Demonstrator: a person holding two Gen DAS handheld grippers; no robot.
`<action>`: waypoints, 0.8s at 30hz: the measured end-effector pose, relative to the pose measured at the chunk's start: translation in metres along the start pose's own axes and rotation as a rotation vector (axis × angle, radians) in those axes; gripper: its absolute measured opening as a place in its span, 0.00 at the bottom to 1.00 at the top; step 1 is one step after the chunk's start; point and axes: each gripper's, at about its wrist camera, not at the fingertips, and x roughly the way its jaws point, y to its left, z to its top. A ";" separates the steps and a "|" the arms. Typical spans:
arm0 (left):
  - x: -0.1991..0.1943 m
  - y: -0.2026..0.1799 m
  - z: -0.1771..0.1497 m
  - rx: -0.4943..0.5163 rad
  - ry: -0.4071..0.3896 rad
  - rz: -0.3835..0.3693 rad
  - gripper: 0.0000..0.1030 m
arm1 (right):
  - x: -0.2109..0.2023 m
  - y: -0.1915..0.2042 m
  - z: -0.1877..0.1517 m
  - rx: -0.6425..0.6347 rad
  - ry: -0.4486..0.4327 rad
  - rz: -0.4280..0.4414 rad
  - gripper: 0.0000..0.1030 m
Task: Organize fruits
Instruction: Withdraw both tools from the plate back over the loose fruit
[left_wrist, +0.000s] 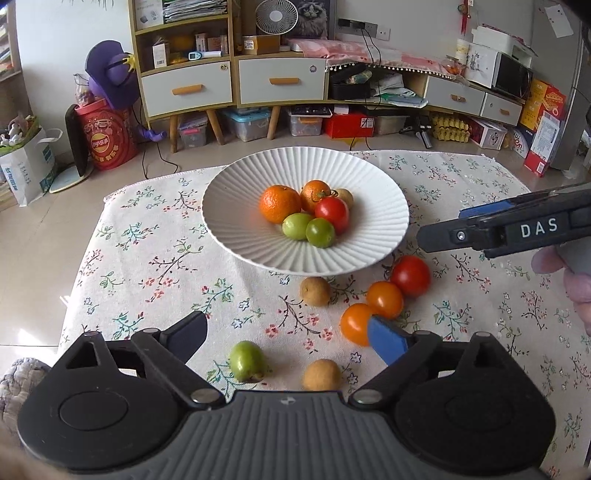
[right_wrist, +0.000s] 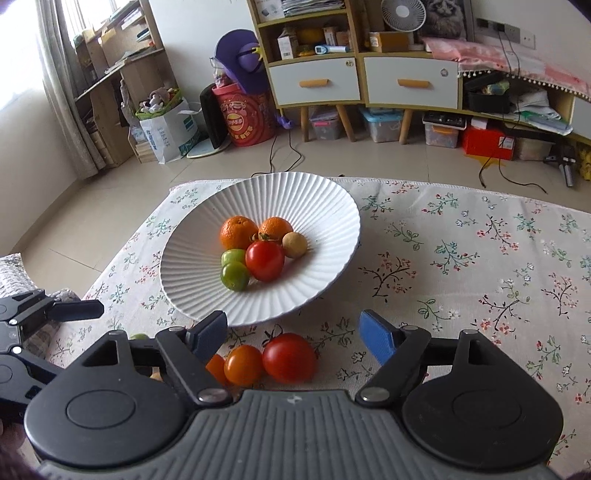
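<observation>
Room: tiled floor, a shelf unit (left_wrist: 207, 55) with white drawers along the back wall, storage boxes beneath it.

Table (left_wrist: 155, 258): covered in a floral cloth, carrying everything below.

Plate (left_wrist: 236, 221): white, ribbed, wide; set toward the far side of the table. It holds two mandarins (left_wrist: 280, 204), one red tomato (left_wrist: 331, 214), two green fruits (left_wrist: 308, 229) touching each other at the front, and one small brown fruit (right_wrist: 294, 244) at the back right.

Left gripper (left_wrist: 291, 341): jaws spread wide with nothing between the pads, hovering over the near part of the table.

Right gripper (right_wrist: 293, 338): jaws spread, empty; in the left wrist view it enters from the right edge, a hand (left_wrist: 565, 273) behind it.

Loose fruit on the cloth, nearer than the plate:
- red tomato (left_wrist: 410, 276), just beside the plate rim;
- two orange tomatoes (left_wrist: 385, 299), touching, in a row with the red one;
- green fruit (left_wrist: 245, 361), nearest the left gripper;
- two small brown fruits (left_wrist: 315, 291), one near the plate rim, one beside the green fruit.
</observation>
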 end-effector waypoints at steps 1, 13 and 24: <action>-0.001 0.001 -0.003 0.006 0.002 0.005 0.92 | -0.001 0.002 -0.002 -0.015 0.000 0.004 0.82; -0.011 0.010 -0.032 0.031 0.032 0.021 0.95 | -0.011 0.020 -0.040 -0.120 0.038 0.045 0.88; -0.013 0.017 -0.057 0.054 0.031 0.026 0.96 | -0.018 0.034 -0.071 -0.249 -0.003 0.051 0.93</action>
